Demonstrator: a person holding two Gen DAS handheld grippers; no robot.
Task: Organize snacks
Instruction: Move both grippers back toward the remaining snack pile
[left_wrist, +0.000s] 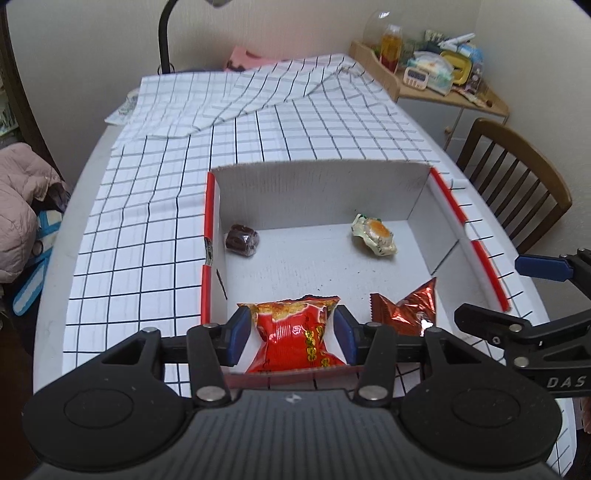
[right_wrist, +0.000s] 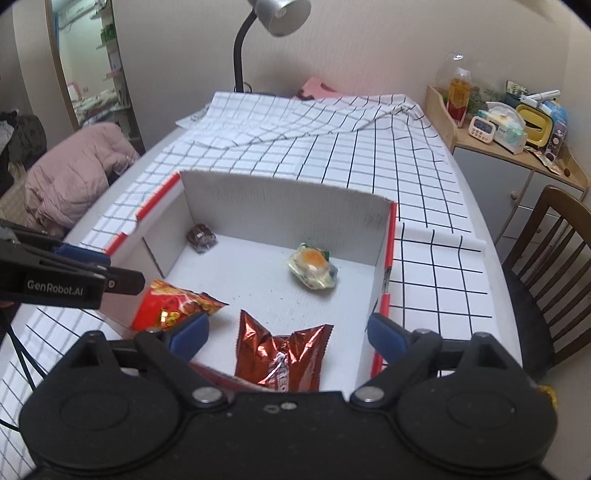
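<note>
Left gripper (left_wrist: 291, 332) pinches red snack bag (left_wrist: 295, 336) over near edge of white box (left_wrist: 317, 192); right gripper (right_wrist: 286, 332) spread above brown packet (right_wrist: 280, 354); placing step, next likely release

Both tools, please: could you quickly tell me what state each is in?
Left tool: closed on the red snack packet.
Right tool: open, holding nothing.

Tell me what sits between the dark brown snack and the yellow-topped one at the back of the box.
Nothing: between the dark brown snack and the yellow-topped snack there is only bare white box floor, as both wrist views show.
</note>
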